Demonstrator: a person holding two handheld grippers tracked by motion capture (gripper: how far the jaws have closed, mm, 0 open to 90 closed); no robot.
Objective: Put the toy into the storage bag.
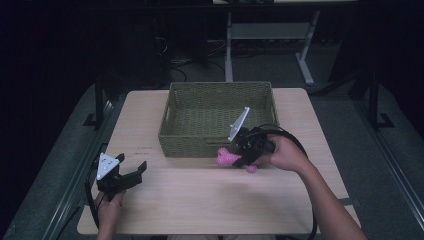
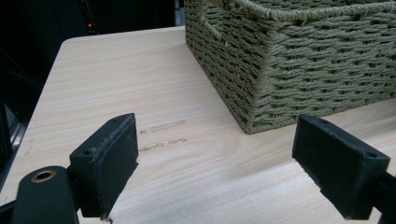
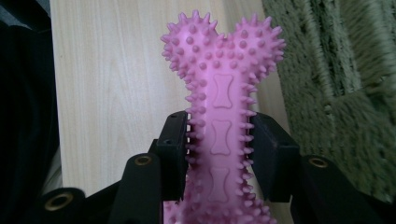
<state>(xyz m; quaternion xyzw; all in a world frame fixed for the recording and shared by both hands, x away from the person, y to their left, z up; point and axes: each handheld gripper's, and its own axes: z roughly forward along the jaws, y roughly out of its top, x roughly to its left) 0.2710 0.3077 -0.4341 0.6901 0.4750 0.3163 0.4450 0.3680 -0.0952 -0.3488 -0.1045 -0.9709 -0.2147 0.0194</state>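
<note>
1. Two hand-held grippers are seen at the near edge of the table (image 1: 200,200), one in each of the person's hands. The left gripper (image 1: 134,174) is held over the near left corner of the table. The right gripper (image 1: 235,157) is held just in front of the basket.

2. The left gripper (image 2: 215,163) is spread wide, with bare wood visible between its two black jaws. Nothing is gripped by it. It is well apart from the right gripper.

3. The right gripper (image 3: 219,154) is closed on one pink spiked bone toy (image 3: 222,93). The shaft of the toy is clamped between the two jaws.

4. One toy is counted. In the right gripper view its long axis is seen to run along the line of the jaws, with one knobbed end projecting beyond the jaw tips. Three small bone shapes are embossed along the shaft.

5. In the high view the pink spiked bone toy (image 1: 227,157) is seen close to the near wall of the basket, and its long axis runs roughly left to right across the table. One knobbed end points towards the left of the table, and the other shows beneath the right hand (image 1: 285,152).

6. One green woven basket (image 1: 215,140) is counted, standing on the far half of the table. A handle slot is seen in its left wall. One corner of the green woven basket (image 2: 261,70) is seen in the left gripper view.
</note>
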